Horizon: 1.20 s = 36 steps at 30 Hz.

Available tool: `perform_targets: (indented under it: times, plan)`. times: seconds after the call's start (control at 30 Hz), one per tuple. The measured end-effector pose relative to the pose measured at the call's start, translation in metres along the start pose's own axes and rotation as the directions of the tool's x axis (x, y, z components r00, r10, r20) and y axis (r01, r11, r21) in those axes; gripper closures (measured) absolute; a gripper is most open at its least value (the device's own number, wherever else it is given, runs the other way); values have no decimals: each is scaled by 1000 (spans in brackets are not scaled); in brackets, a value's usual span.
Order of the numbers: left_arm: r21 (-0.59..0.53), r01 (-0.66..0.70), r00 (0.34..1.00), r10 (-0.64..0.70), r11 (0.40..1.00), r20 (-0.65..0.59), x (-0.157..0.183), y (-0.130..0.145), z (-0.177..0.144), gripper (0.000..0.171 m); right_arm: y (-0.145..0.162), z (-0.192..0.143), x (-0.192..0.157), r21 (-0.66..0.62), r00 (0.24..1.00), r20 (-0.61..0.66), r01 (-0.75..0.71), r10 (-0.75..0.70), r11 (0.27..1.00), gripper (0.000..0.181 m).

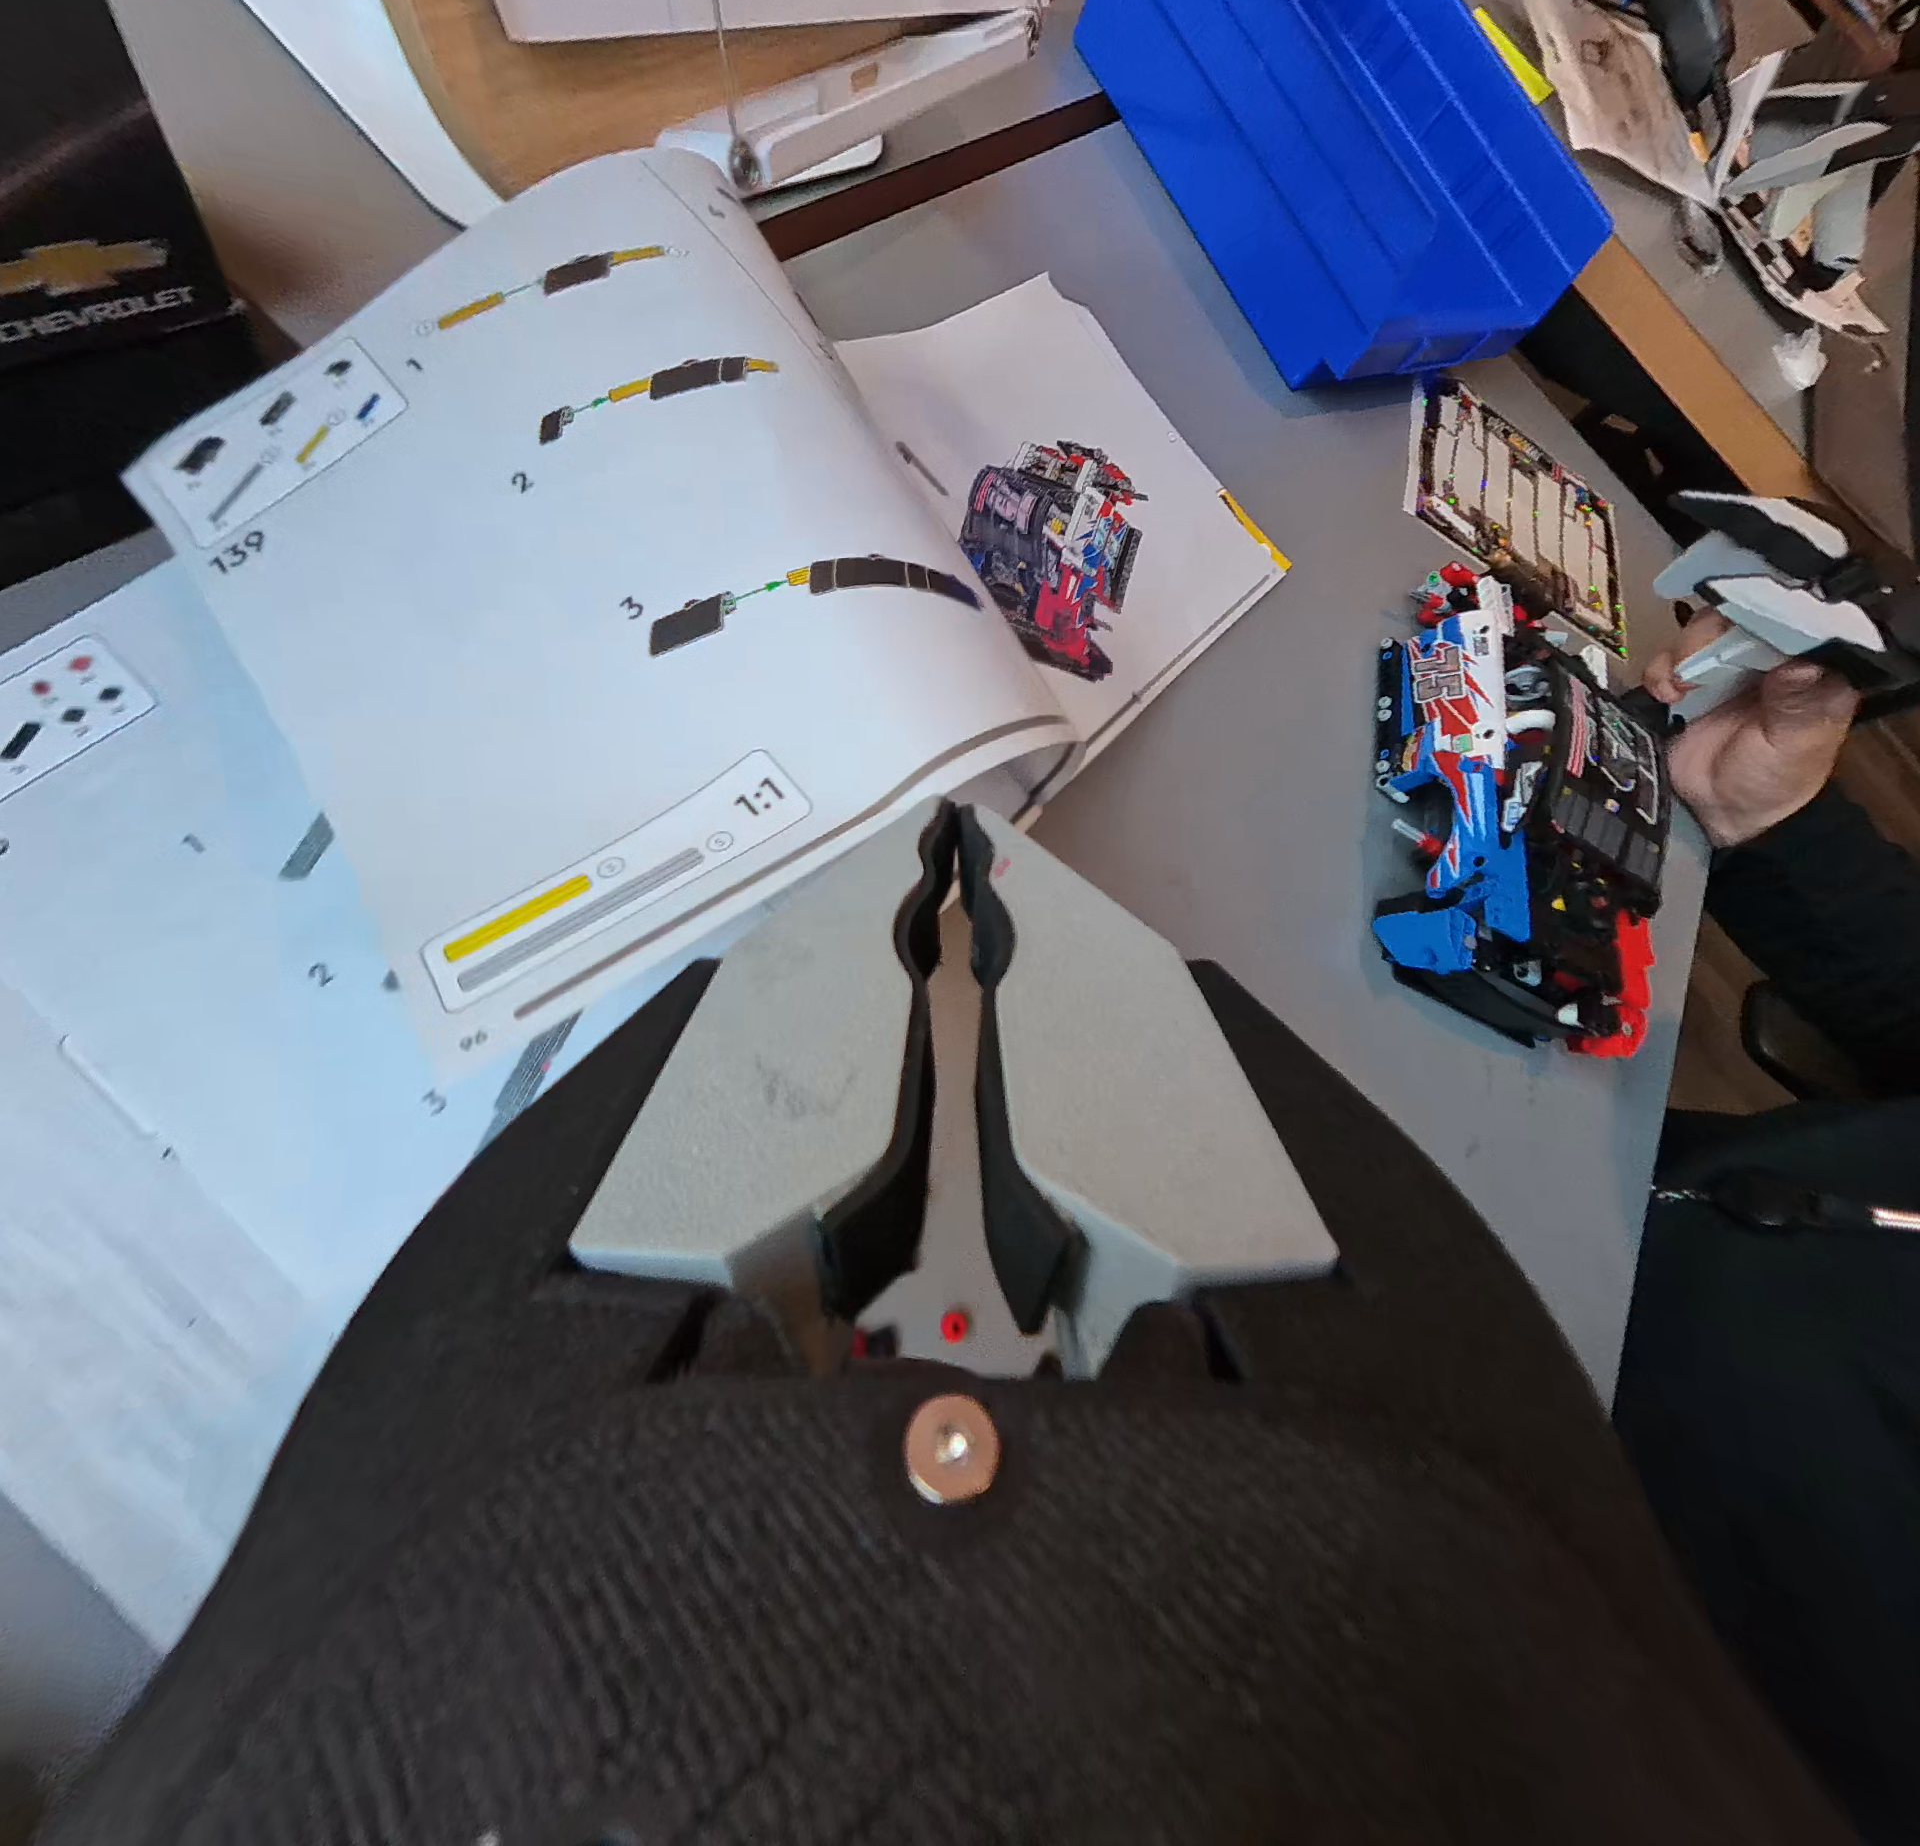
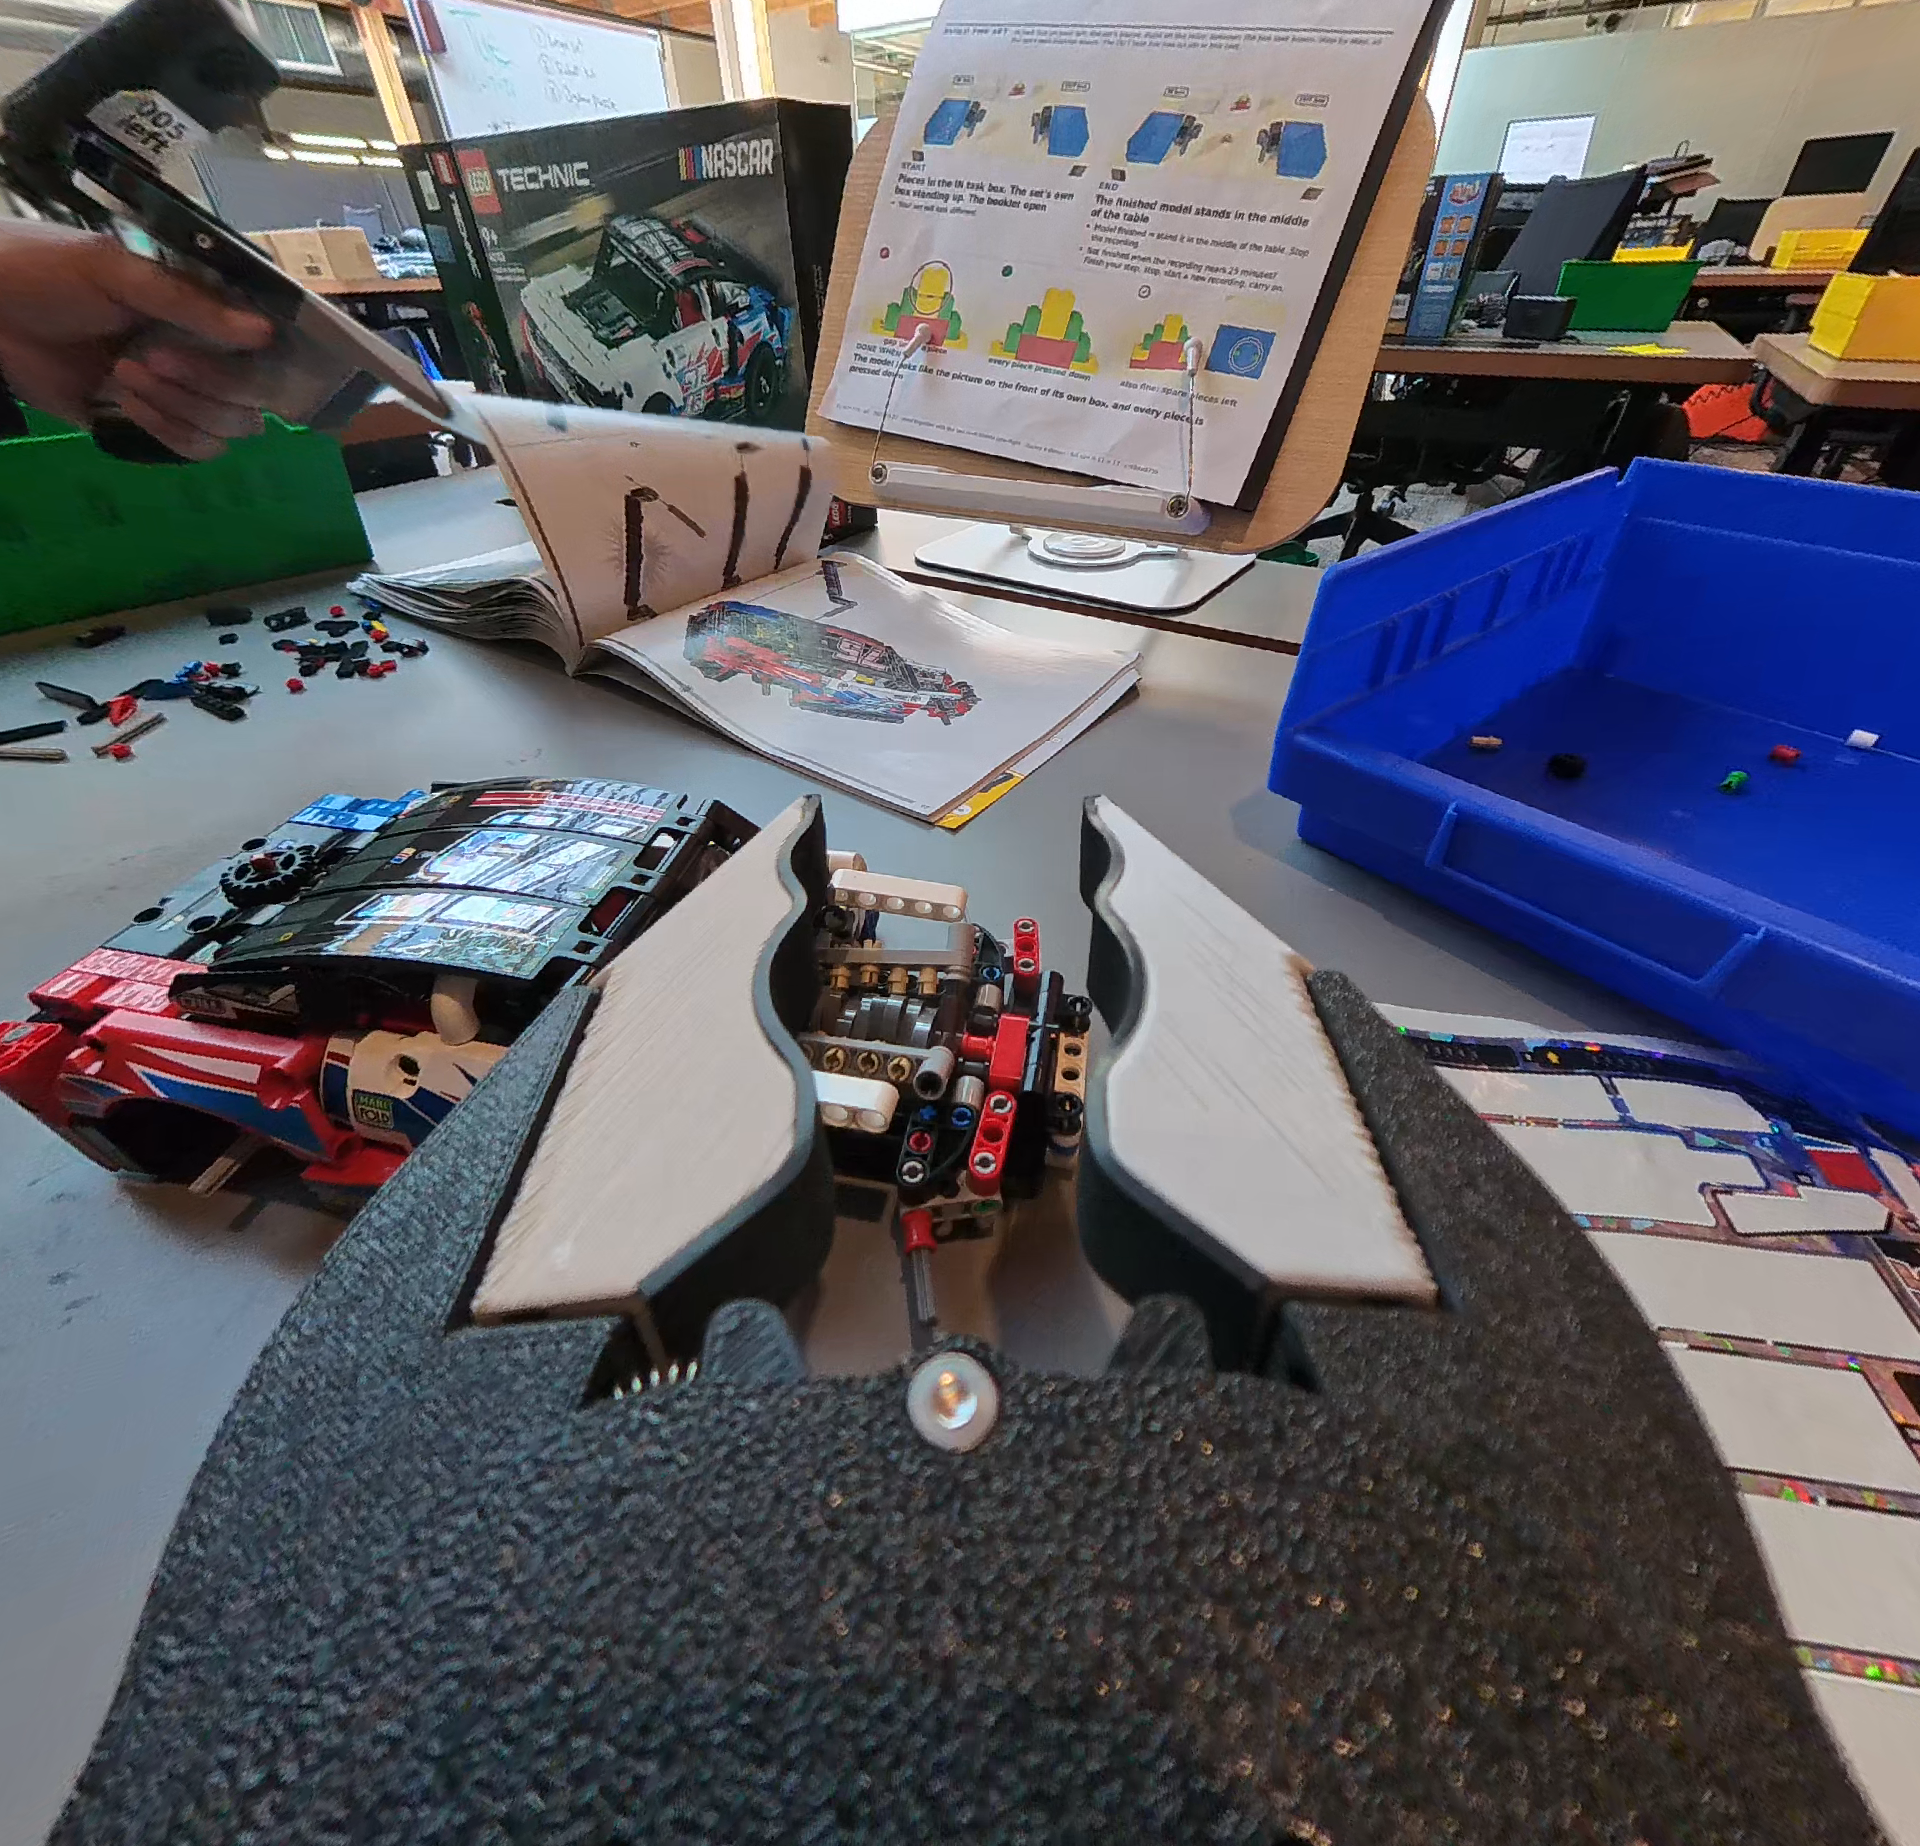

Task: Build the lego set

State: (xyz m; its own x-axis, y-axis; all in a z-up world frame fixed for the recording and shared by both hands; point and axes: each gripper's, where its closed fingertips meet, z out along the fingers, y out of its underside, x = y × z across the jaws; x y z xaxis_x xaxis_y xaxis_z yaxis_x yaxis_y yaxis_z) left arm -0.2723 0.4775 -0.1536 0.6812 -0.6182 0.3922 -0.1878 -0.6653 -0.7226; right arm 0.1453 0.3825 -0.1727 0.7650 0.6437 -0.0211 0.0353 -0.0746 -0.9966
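Note:
The partly built red, white and blue lego car [image 2: 416, 965] lies on its side on the grey table [image 2: 1091, 757]; it also shows in the left wrist view [image 1: 1517, 820]. My right gripper [image 2: 948, 809] is open, with its fingers either side of the car's exposed engine section [image 2: 935, 1048]. It holds nothing. My left gripper [image 1: 951, 822] is shut on the edge of a page of the open instruction booklet [image 1: 623, 549] and lifts that page. The right wrist view shows that gripper [image 2: 442, 406] holding the curled page above the booklet [image 2: 883, 674].
A blue bin [image 2: 1610, 757] with a few small pieces stands at the right. A sticker sheet [image 2: 1662, 1225] lies beside the car. Loose pieces [image 2: 208, 664] are scattered at the left before a green bin [image 2: 156, 529]. The set's box [image 2: 623, 258] and a document stand [image 2: 1122, 238] are behind.

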Motion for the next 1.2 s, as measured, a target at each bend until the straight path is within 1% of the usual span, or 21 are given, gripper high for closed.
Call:
perform_targets:
  times: [0.13, 0.23, 0.33, 0.47, 0.53, 0.63, 0.73, 0.83, 0.9, 0.93, 0.97, 1.0, 1.07, 1.13, 1.2]
  plan:
    - [-32, -14, 999, 13, 999, -30, 7, -8, 36, 171, 0, 0, 0, 3, 1000, -4, 4, -4, 1000, 133]
    - [-61, -38, 997, 34, 997, -73, 22, -11, 61, 171, 0, -1, 0, 3, 1000, -7, 8, -8, 1000, 133]
    - [-68, -84, 991, 77, 994, -108, 38, -15, 77, 171, 0, 0, 0, 2, 1000, -8, 13, -13, 1000, 133]
    - [-97, -103, 990, 92, 990, -108, 47, -13, 101, 171, 1, 0, -1, -4, 1000, -7, 15, -15, 1000, 133]
    - [-91, -130, 984, 117, 987, -135, 62, -14, 115, 171, 1, 1, -1, -5, 1000, -8, 16, -16, 1000, 132]
    - [-87, -163, 969, 143, 983, -202, 95, -10, 136, 171, 1, 1, 0, -7, 1000, -14, 20, -20, 1000, 132]
    - [-144, -193, 949, 148, 970, -277, 137, 15, 146, 171, 1, 0, -1, -4, 999, -18, 33, -33, 999, 132]
    - [-134, -262, 938, 219, 956, -267, 181, 47, 139, 171, 0, -1, -1, -3, 999, -28, 46, -46, 999, 132]
    - [-111, -292, 945, 269, 950, -187, 205, 73, 133, 139, 1, -1, -1, -7, 998, -33, 51, -51, 999, 132]
    - [-112, -315, 943, 298, 943, -147, 217, 89, 129, 129, 1, 0, -1, -12, 998, -36, 52, -52, 999, 132]
    - [-92, -340, 937, 330, 936, -112, 229, 102, 126, 115, 2, 0, 0, -16, 998, -40, 53, -53, 998, 131]
    - [-56, -364, 930, 359, 930, -85, 242, 114, 122, 107, 2, 1, 0, -18, 997, -45, 54, -55, 998, 131]
    - [6, -394, 918, 393, 919, -53, 265, 136, 116, 107, 2, 1, 3, -19, 997, -58, 54, -55, 998, 131]
    - [33, -414, 908, 415, 910, -64, 283, 158, 109, 105, 2, 0, 4, -19, 996, -70, 57, -58, 998, 131]
    - [38, -455, 890, 456, 890, -11, 280, 173, 99, 104, 2, 0, 5, -26, 994, -84, 68, -70, 997, 131]
